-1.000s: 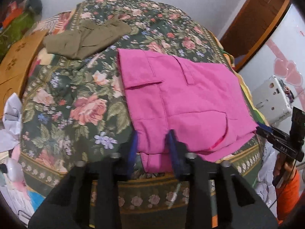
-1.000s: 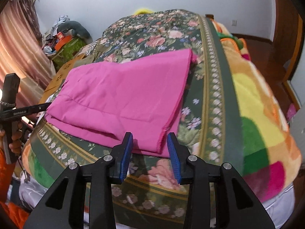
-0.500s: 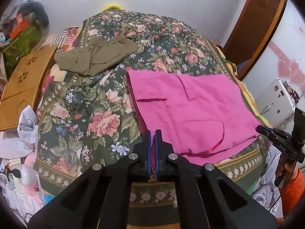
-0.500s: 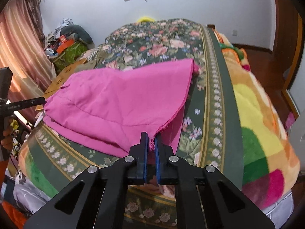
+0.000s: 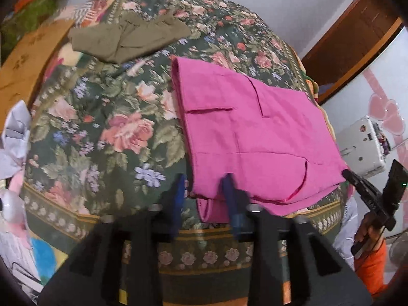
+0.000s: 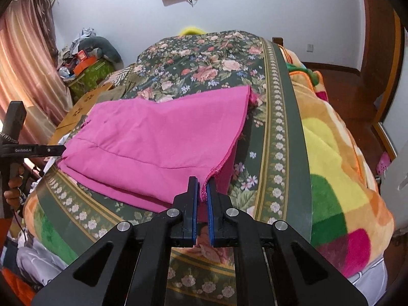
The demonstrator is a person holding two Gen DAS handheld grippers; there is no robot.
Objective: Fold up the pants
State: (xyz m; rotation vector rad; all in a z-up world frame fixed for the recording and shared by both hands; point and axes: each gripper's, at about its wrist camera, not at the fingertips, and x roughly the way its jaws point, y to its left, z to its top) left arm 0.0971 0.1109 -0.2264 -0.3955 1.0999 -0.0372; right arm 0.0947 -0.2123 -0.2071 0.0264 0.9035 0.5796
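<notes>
Pink pants (image 5: 250,137) lie folded on the flowered bedspread (image 5: 107,127), pockets up, near the bed's front edge. My left gripper (image 5: 204,186) is open, its blue fingers on either side of the near waistband corner, which droops between them. In the right wrist view the pants (image 6: 158,140) spread left and away. My right gripper (image 6: 202,191) is shut on the hem corner and holds it a little above the bed. The other gripper shows at the left edge of that view (image 6: 38,150).
Olive-brown pants (image 5: 127,38) lie crumpled at the far left of the bed. A wooden board (image 5: 23,61) stands along the left side. A bright fleece blanket (image 6: 339,168) covers the bed's right side. A white device (image 5: 362,148) stands beyond the right edge.
My left gripper, shut on the waistband corner half a second ago, has opened and the corner has dropped. My right gripper stays shut on the hem corner and has pulled back slightly.
</notes>
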